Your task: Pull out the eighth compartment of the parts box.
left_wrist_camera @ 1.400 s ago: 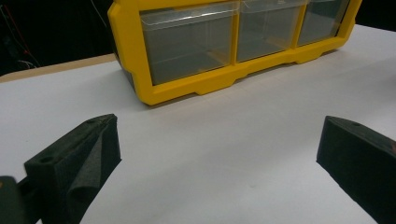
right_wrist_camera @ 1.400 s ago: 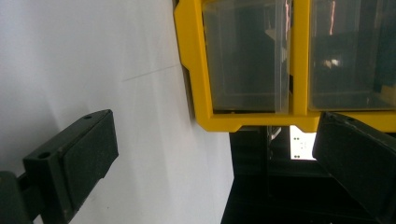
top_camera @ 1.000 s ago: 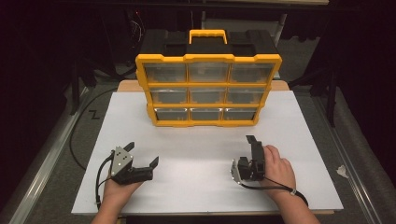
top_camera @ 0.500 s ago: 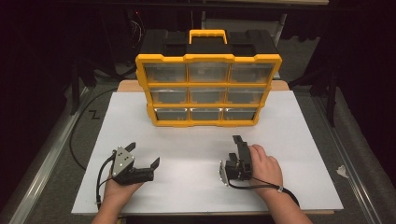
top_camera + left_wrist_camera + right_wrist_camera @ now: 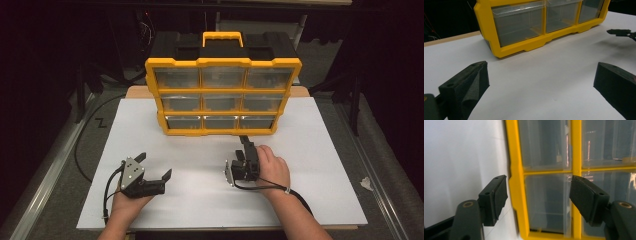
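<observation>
A yellow drawer cabinet (image 5: 222, 95) with nine clear drawers stands at the far middle of the white table (image 5: 310, 150). The right tongs (image 5: 243, 145) lie on their side near the cabinet's bottom row, at about six o'clock from it, released and empty — their jaws frame a clear drawer (image 5: 546, 202). The left tongs (image 5: 154, 167) rest well apart at about seven o'clock, spread wide and empty, pointing toward the cabinet's lower left corner.

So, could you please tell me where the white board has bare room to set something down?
Free: white board left of the yellow organizer, and the strip between the left hand-held gripper and right hand-held gripper. Crowded: directly before the organizer's bottom drawers, where the right one reaches.
</observation>
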Motion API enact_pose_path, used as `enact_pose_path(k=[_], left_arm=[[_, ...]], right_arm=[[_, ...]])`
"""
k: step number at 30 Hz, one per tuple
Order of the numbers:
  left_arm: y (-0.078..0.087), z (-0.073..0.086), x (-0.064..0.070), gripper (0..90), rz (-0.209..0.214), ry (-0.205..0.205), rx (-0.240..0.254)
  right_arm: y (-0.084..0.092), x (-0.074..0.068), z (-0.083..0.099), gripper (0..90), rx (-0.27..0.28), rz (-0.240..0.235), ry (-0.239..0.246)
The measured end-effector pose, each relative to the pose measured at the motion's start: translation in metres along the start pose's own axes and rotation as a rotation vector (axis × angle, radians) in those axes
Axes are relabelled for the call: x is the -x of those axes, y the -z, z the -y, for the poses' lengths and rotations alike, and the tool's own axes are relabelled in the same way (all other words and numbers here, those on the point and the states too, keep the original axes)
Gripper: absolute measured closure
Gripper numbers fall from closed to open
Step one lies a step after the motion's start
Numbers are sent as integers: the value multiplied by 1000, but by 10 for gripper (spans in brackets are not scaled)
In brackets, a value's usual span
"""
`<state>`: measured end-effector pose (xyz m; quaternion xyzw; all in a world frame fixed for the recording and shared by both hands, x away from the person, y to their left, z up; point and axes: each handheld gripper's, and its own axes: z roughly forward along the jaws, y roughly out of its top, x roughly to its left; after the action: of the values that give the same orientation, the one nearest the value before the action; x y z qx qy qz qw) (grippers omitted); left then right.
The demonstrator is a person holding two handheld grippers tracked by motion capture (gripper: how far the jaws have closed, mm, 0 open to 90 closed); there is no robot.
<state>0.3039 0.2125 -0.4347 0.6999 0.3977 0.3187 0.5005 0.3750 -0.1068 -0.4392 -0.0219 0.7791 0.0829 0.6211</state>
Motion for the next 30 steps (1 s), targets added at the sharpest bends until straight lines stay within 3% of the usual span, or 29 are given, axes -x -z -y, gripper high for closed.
enact_pose_path(k=[4,17,30], left_arm=[[0,0,0,9,0,1,0],[0,0,-1,9,4,4,1],[0,0,-1,10,7,12,3]], right_arm=[[-10,4,-7,364,8,18,-15],[-38,20,-30,466,-7,38,0],[-60,29,-43,589,-5,51,47]])
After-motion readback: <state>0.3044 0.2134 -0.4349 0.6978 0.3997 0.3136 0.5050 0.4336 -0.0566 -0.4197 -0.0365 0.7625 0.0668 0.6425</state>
